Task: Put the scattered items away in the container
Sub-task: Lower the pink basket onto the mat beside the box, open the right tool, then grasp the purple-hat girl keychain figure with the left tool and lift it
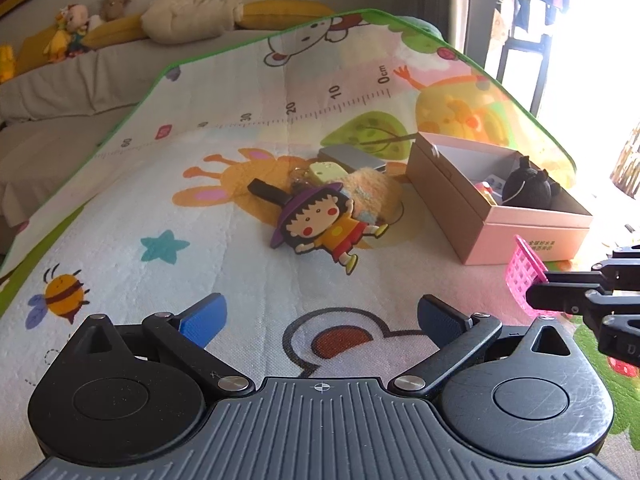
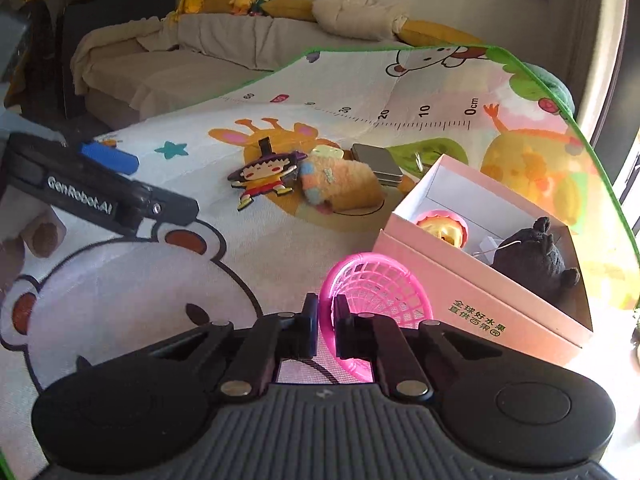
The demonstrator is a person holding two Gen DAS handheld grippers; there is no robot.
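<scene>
My right tool (image 2: 326,320) is clamped on the rim of the pink mesh basket (image 2: 376,292), which sits tilted on the play mat (image 1: 224,216) just beside the pink box (image 2: 480,300). My left tool (image 1: 320,316) hangs wide open over the mat, gripping nothing. Inside the box I see a dark plush toy (image 2: 532,256). The cartoon girl figure (image 1: 320,220), an orange plush (image 2: 344,184) and a grey tin (image 2: 376,162) lie scattered on the mat.

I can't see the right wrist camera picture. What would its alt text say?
The right gripper is shut on the rim of a small pink basket, just in front of an open pink box that holds a dark plush toy. Further back on the cartoon play mat lie a flat doll figure, a fuzzy orange toy and a grey tin.
</scene>
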